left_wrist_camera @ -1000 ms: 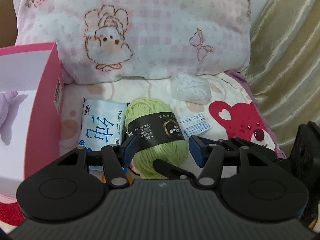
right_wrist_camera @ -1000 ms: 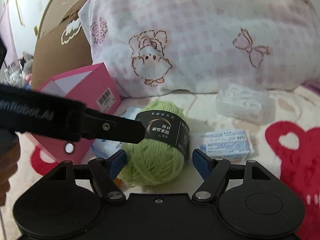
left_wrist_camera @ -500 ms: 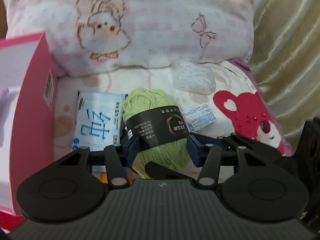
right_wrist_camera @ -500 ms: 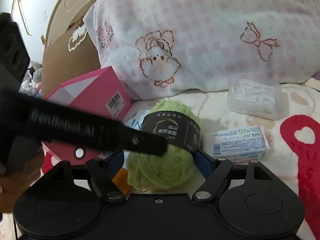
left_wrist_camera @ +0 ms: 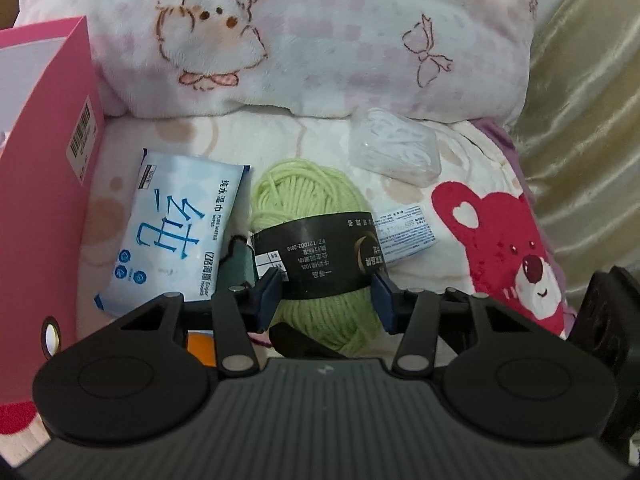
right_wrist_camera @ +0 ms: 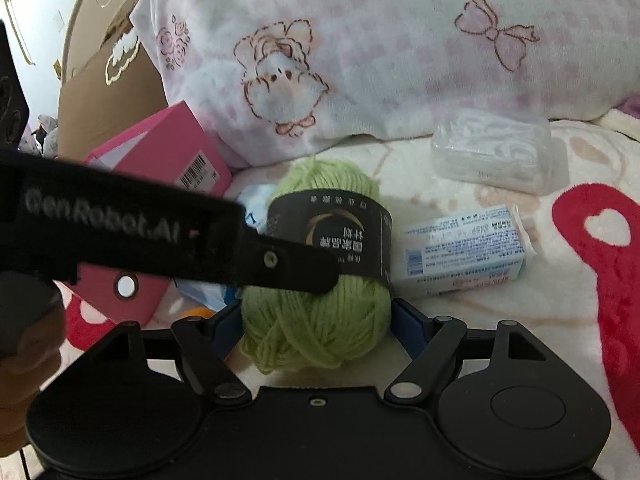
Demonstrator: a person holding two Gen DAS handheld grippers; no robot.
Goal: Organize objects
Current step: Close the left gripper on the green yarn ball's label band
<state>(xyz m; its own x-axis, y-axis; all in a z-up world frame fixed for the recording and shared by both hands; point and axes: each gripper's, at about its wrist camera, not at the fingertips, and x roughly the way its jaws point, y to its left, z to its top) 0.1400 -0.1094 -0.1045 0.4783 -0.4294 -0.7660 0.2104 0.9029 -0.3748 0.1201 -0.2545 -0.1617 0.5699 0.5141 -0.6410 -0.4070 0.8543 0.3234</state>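
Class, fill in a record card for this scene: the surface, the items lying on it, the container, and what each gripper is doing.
Surface: blanket with a red bear print, pillow behind
Items: green yarn, wipes pack, small carton, clear case
Container: pink box, open, left of the wipes pack
Left gripper: fingers have just been closing, pressing the yarn's black band
Right gripper: fingers have just been closing, yarn between them, contact unclear
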